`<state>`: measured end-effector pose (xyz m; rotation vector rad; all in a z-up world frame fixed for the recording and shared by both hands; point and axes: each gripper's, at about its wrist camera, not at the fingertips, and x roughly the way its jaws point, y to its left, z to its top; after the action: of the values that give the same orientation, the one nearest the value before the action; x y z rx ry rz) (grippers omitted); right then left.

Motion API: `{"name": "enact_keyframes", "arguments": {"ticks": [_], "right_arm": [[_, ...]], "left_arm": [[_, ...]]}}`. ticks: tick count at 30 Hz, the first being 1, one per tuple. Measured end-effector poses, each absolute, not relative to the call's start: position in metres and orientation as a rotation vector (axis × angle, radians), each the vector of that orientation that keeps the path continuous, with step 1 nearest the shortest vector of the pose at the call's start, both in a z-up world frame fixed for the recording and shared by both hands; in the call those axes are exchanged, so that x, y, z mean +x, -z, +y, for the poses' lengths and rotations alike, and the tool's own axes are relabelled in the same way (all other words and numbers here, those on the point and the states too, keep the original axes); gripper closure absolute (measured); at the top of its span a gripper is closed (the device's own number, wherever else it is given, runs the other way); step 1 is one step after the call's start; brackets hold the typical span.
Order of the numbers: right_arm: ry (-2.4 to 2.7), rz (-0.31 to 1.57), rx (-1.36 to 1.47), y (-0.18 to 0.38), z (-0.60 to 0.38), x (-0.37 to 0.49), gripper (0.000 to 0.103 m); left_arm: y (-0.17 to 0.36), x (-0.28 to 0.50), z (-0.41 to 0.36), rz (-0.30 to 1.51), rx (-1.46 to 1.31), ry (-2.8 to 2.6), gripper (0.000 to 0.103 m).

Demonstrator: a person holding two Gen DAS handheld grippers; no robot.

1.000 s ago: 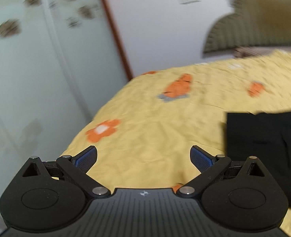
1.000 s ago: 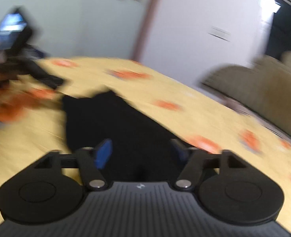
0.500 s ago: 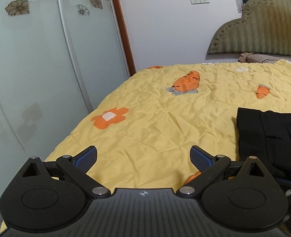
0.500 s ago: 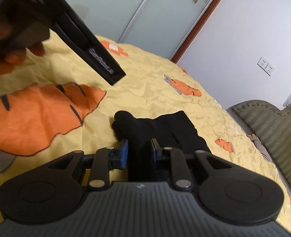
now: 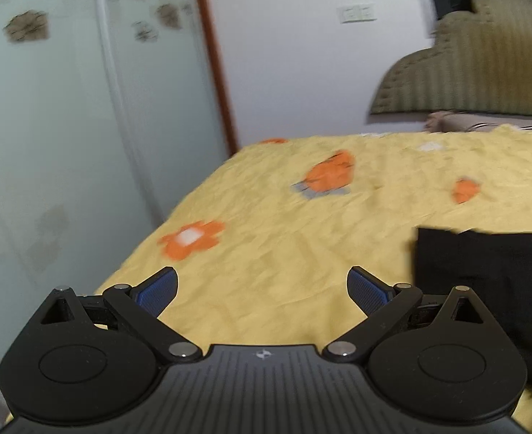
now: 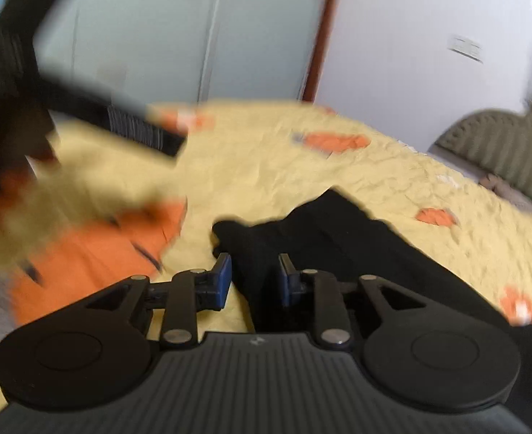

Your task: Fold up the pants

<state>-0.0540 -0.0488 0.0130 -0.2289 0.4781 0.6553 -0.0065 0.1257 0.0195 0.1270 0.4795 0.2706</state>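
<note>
The black pants [image 6: 338,238] lie folded on the yellow bedspread [image 6: 266,166]. My right gripper [image 6: 255,271] sits low over their near end. Its jaws are opening, with a ridge of black cloth between the blue pads [image 6: 224,275], and a sliver of yellow shows beside the left pad. In the left wrist view the pants [image 5: 482,271] show as a dark block at the right edge. My left gripper [image 5: 262,285] hovers wide open over bare bedspread to their left, holding nothing. The left tool [image 6: 96,108] and the hand on it appear blurred at the upper left of the right wrist view.
The bedspread [image 5: 302,253] carries orange carrot and flower prints. Frosted sliding doors [image 5: 67,144] stand close along the bed's left edge. A padded olive headboard [image 5: 482,58] and a white wall with sockets close off the far end.
My right gripper moved in over the pants' end and narrowed on it, then its jaws widened slightly. The left gripper stayed open and shifted a little, so the pants sit nearer in its view.
</note>
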Motion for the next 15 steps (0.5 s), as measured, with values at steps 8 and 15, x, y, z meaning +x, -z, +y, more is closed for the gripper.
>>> {"name": "enact_keyframes", "arguments": {"ticks": [8, 15], "right_arm": [[-0.260, 0.539, -0.053, -0.010, -0.194, -0.075, 0.059], [0.019, 0.661, 0.068, 0.022, -0.306, -0.090, 0.039]], "left_arm": [[-0.024, 0.010, 0.012, 0.480, 0.125, 0.188, 0.002], [0.005, 0.029, -0.033, 0.573, 0.213, 0.180, 0.002]]}}
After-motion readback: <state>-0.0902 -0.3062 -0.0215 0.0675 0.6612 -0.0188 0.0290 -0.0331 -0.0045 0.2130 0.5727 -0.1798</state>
